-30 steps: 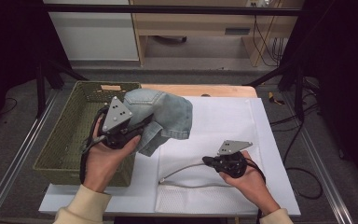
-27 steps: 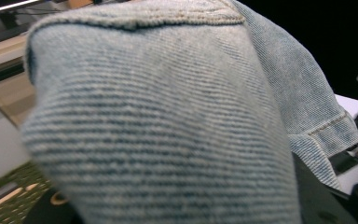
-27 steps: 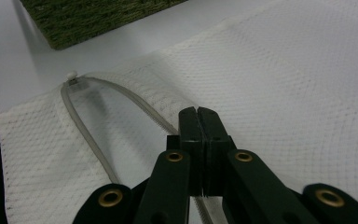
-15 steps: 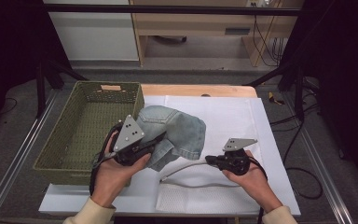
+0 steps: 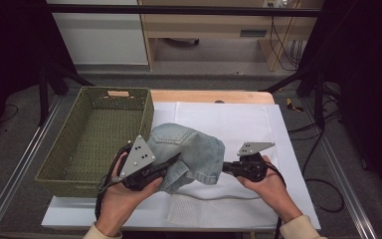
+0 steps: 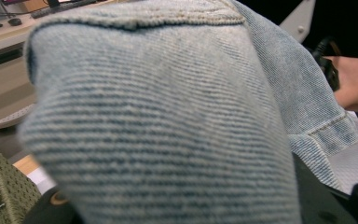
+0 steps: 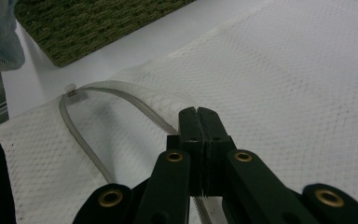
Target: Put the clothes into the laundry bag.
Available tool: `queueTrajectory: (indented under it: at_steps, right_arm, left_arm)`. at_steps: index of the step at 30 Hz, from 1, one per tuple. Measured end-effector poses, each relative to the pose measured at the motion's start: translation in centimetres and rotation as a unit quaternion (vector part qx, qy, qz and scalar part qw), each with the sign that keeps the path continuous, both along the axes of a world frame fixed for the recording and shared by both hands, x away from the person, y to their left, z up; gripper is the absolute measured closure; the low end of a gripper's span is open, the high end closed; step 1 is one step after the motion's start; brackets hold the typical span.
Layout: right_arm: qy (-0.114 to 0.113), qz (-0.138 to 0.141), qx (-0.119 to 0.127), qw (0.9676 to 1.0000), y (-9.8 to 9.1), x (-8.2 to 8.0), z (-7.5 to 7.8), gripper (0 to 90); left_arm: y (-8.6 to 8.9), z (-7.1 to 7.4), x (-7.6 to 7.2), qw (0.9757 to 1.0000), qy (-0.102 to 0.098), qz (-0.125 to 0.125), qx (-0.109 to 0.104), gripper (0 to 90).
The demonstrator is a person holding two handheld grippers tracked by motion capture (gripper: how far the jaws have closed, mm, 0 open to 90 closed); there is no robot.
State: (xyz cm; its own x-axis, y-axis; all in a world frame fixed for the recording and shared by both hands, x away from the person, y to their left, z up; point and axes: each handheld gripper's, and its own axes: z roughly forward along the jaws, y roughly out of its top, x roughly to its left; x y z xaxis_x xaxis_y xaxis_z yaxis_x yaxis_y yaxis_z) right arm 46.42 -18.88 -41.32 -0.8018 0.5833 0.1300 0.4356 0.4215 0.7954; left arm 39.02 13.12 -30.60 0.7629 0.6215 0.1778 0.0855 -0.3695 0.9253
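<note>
— Denim point(image 5: 191, 157), folded and pale blue, sits bunched near the middle of the table, raised off the white sheet point(image 5: 238, 119); where's it held?

— At its eight o'clock corner. The left gripper point(image 5: 171, 167) has its jaws closed on a thick fold of it, with the cloth draped over them. In the left gripper view the denim point(image 6: 158, 121) hangs right in front of the lens, seam and twill plain to see.

— And the other tool?

— The right gripper point(image 5: 229, 169) lies at about three o'clock of the denim, its tip just beside the cloth's edge. In the right gripper view the right gripper point(image 7: 198, 122) has its jaws pressed flat together on the open edge of the white mesh bag point(image 7: 279, 84), where the zipper point(image 7: 81, 140) runs under them.

— Where is that bag?

— Flat on the sheet at six o'clock of the denim, the mesh bag point(image 5: 214, 211) with its zipper curving open toward the person.

— Anything beyond?

— A green woven basket point(image 5: 97, 97) at ten o'clock of the denim, on the table's left side. The person's hands come in from six o'clock, one on each gripper.
</note>
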Motion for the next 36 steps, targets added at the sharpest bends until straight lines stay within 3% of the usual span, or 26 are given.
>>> queueTrajectory:
  at_steps: [14, 24, 32, 36]
  right_arm:
    - [0.013, -0.002, 0.006, 0.9999, 0.1, 1.0, 0.2, 89.8]
    - [0.023, -0.006, 0.011, 0.9997, -0.2, 1.6, -0.1, 89.8]
    - [0.027, -0.008, 0.013, 0.9995, -0.2, 1.9, -0.2, 89.9]
    - [0.017, -0.013, 0.024, 0.9995, -0.7, 2.0, 0.0, 89.9]
  left_arm:
    - [-2.1, 0.8, -2.2, 0.9991, -0.001, -0.039, -0.012, 67.3]
    - [-3.4, -1.8, -2.6, 0.9974, 0.024, -0.066, -0.017, 67.3]
    - [-4.8, -2.2, -2.5, 0.9953, 0.031, -0.086, -0.031, 67.3]
    - [-5.7, -4.6, -2.3, 0.9933, 0.056, -0.100, -0.018, 67.3]
